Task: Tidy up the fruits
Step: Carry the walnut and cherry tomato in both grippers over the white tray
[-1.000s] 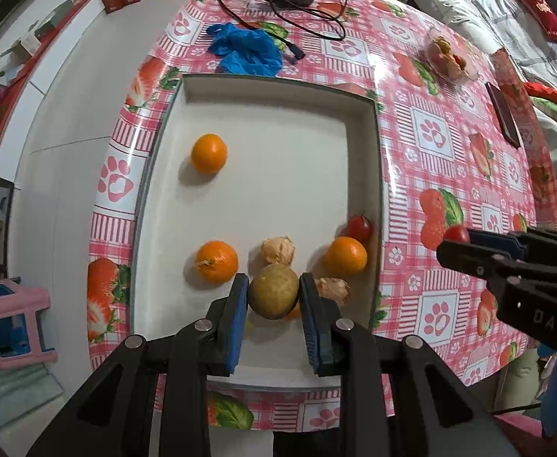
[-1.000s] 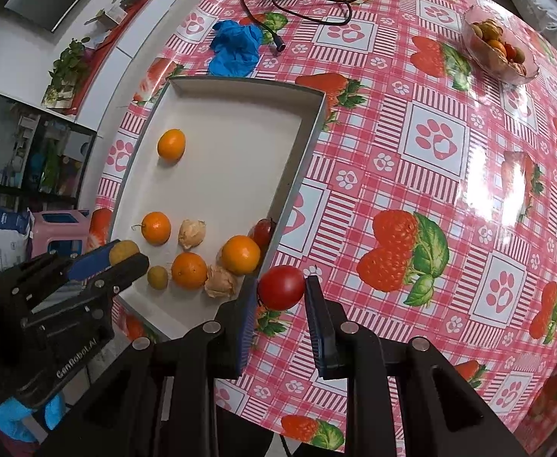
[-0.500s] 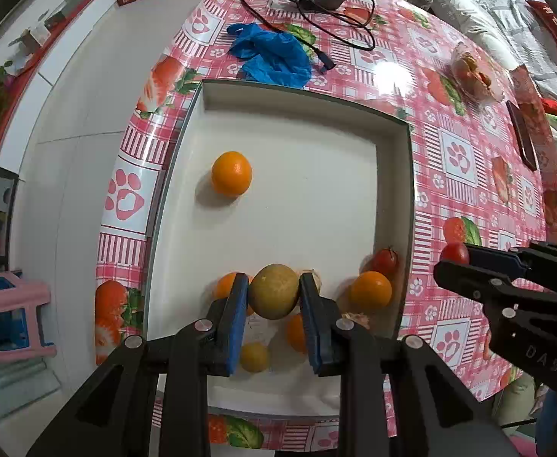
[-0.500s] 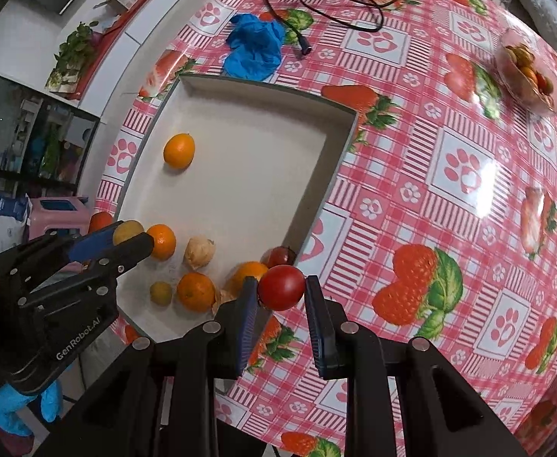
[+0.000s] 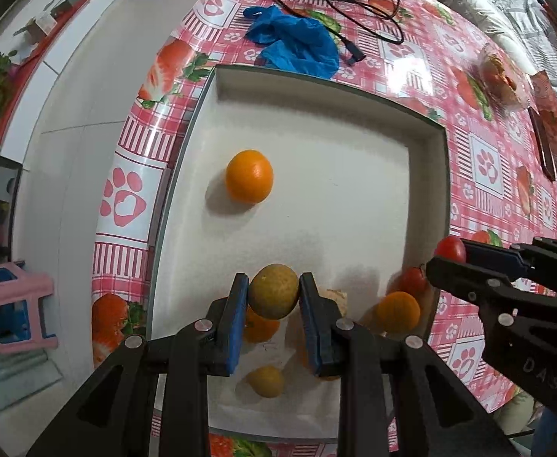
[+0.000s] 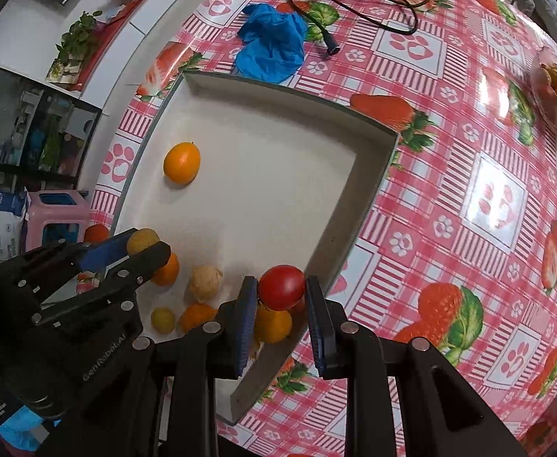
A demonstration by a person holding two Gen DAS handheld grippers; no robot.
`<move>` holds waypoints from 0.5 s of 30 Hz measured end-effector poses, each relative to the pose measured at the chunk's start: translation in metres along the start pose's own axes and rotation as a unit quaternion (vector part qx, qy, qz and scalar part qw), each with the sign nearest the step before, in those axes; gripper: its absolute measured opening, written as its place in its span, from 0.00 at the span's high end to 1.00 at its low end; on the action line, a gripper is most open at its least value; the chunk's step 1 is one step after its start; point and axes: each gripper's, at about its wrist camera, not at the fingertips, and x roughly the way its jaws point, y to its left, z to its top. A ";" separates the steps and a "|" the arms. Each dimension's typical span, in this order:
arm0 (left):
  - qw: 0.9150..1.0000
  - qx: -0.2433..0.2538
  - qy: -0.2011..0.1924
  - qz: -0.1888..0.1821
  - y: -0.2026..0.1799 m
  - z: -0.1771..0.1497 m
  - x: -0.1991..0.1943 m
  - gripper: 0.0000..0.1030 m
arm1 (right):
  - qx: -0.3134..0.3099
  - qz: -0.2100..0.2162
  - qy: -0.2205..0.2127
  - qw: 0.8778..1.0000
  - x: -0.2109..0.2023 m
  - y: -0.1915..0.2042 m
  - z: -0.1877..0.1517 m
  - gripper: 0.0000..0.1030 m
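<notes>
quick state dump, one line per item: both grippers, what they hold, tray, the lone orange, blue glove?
left gripper: shut on yellow-green fruit, held above the tray
right gripper: shut on red tomato, over the tray's near corner
tray: open, fruit clustered at near end
lone orange: resting on tray floor, apart
blue glove: crumpled on tablecloth beyond tray

Both views are brightly and evenly lit from above. White glare patches sit on the glossy tablecloth [image 6: 499, 205] at centre right of the right wrist view. Fruit cast soft shadows on the tray [image 5: 335, 175]. Fisheye bending curves the edges, corners go black, and the upper right blurs slightly.
</notes>
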 end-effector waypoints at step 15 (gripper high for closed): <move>1.000 0.005 0.014 0.017 0.000 0.003 0.019 0.71 | -0.007 -0.005 0.010 1.000 0.024 0.008 0.020 0.74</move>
